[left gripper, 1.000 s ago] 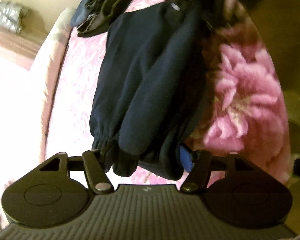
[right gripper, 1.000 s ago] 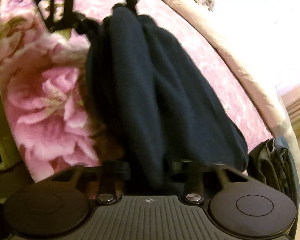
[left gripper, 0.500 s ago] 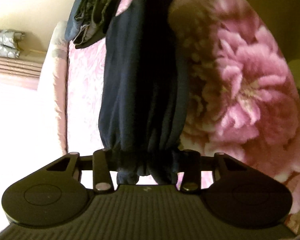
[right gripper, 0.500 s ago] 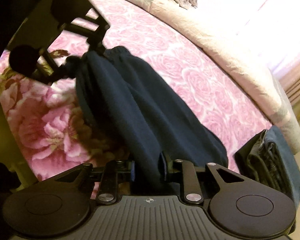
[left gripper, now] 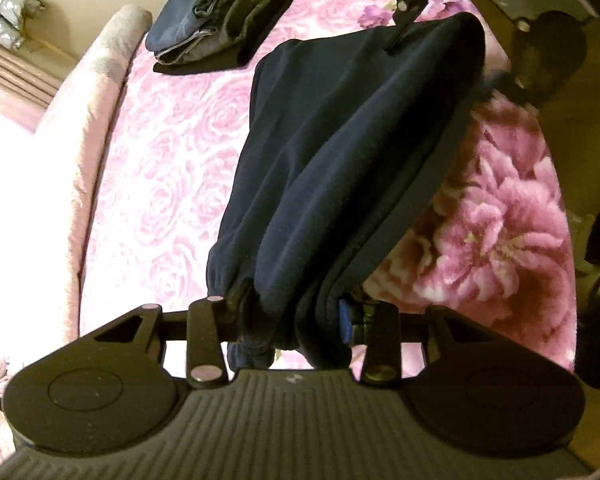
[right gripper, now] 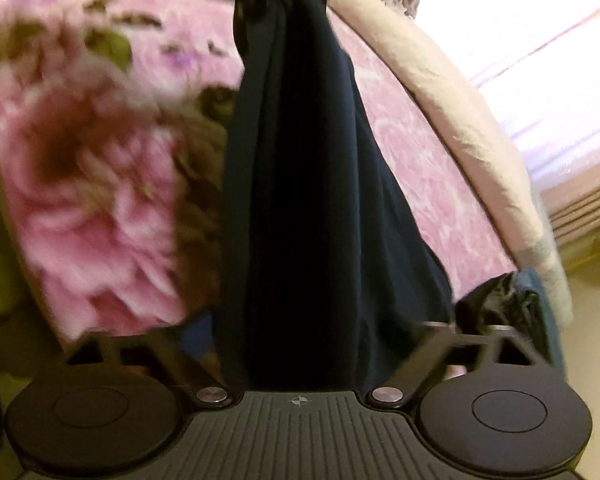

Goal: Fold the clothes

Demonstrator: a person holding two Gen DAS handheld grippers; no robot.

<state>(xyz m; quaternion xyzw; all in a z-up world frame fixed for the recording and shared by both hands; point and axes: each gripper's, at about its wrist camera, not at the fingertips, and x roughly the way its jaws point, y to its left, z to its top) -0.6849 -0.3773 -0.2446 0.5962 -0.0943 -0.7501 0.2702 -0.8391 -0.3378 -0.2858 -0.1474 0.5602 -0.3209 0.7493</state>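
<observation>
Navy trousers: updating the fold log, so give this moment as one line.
left claw: shut on navy trousers cuffs | right claw: opening, trousers between | bedspread: pink floral | folded stack: beyond

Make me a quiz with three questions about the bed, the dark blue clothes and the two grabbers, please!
1. Where is the pile of folded clothes?
A. on the pink flowered bed cover
B. on the floor
C. in a drawer

2. What colour is the garment being handled?
A. red
B. navy blue
C. white

3. What is the left gripper doing?
A. hanging empty
B. holding a cup
C. clamping the garment's cuffed end

Answers: 1 A, the pile lies on the bed cover. 2 B, the cloth is dark navy. 3 C, its fingers squeeze bunched cloth, while the right gripper is opening around the other end.
</observation>
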